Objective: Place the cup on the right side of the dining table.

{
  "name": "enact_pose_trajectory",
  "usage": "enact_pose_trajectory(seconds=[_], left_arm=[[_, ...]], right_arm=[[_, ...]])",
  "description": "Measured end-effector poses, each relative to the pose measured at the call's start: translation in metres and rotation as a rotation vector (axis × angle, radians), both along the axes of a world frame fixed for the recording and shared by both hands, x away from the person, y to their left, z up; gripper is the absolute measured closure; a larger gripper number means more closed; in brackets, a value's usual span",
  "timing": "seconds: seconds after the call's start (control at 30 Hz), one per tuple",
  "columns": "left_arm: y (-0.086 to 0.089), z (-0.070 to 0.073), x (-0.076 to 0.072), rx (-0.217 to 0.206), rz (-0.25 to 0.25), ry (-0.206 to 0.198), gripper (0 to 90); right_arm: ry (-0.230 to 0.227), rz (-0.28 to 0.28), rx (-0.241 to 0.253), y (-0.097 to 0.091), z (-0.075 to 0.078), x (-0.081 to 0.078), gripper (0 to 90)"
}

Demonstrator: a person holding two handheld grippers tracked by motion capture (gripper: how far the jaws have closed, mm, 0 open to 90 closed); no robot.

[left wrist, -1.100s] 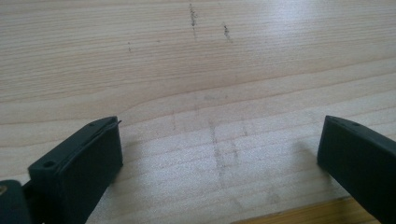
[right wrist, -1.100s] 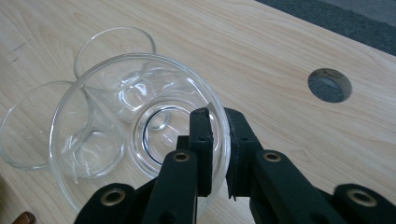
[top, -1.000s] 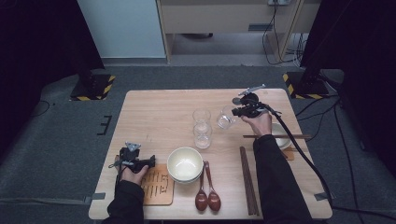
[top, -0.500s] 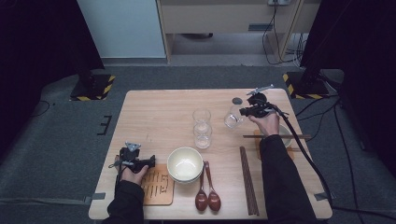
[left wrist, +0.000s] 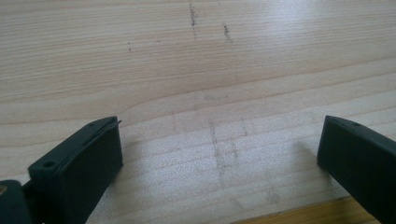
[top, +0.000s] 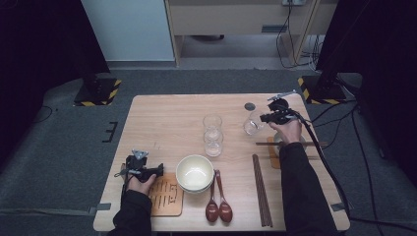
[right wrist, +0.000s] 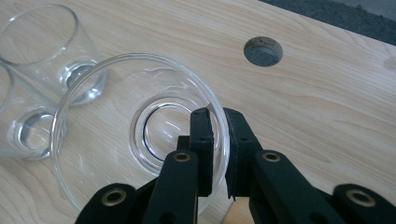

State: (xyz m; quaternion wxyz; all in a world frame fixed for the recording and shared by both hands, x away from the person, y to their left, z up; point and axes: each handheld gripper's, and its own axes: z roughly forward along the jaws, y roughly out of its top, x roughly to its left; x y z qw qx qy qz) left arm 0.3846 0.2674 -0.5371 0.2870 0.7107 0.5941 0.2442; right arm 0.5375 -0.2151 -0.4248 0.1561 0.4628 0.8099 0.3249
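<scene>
Currently, in the high view, we are seeing the right gripper holding a clear glass by its rim near the far right part of the table, just short of a small round hole in the board. Two more glasses are standing one behind the other near the table's middle, well apart from the held one. We are judging the work as partway: one glass is in the grip and being placed or relocated, and it is not yet released. The cream bowl, two brown spoons, dark chopsticks and wooden coaster are lying along the near edge, untouched. The left gripper is resting near the coaster at the near left.

Moving to the left gripper view, we are noting its jaws standing wide apart with nothing between them, over bare wood.

Turning to the right gripper view, we are seeing the jaws nearly together, pinching the wall of the glass, one jaw inside the rim and one outside. The glass is looking empty, colourless and thin-walled, with a thick round base; we are not able to tell whether the base is touching the wood. The other two glasses are sitting just beyond it.
</scene>
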Motion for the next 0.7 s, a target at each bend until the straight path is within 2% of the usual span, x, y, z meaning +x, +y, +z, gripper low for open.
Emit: enact_pose_trajectory(seconds=[0.37,0.7], left_arm=[[0.000,0.000,0.000,0.000,0.000,0.000,0.0],[0.000,0.000,0.000,0.000,0.000,0.000,0.0]], right_arm=[[0.026,-0.028,-0.019,-0.007,-0.011,0.001,83.9],[0.051,-0.045,-0.064,-0.007,-0.022,0.002,84.2]])
